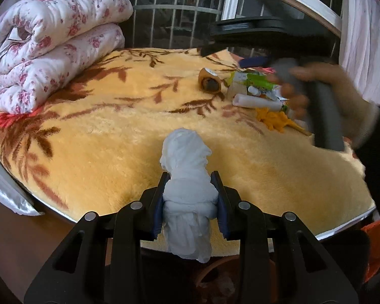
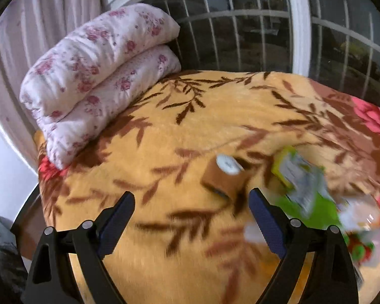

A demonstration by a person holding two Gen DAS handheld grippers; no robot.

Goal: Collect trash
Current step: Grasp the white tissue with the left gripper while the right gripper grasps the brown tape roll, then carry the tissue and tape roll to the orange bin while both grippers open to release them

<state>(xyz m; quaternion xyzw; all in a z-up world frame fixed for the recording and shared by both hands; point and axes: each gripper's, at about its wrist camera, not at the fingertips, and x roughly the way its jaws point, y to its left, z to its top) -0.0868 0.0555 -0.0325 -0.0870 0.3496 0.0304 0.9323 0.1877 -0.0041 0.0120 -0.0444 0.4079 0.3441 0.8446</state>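
Yellow leaf-print blanket (image 1: pixel 114 136) w/ left hand-held gripper (image 1: pixel 190 195) clamped on upright tissue wad (image 1: pixel 187 190), right hand-held gripper (image 2: pixel 191 210) apart.

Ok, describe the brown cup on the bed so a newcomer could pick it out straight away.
Start at the yellow leaf-print blanket covering the bed, then go to the trash pile on the side away from the folded floral quilt. The cup lies tipped over at the pile's quilt-side edge. It is the only brown, round item; its neighbours are green-and-white wrappers.
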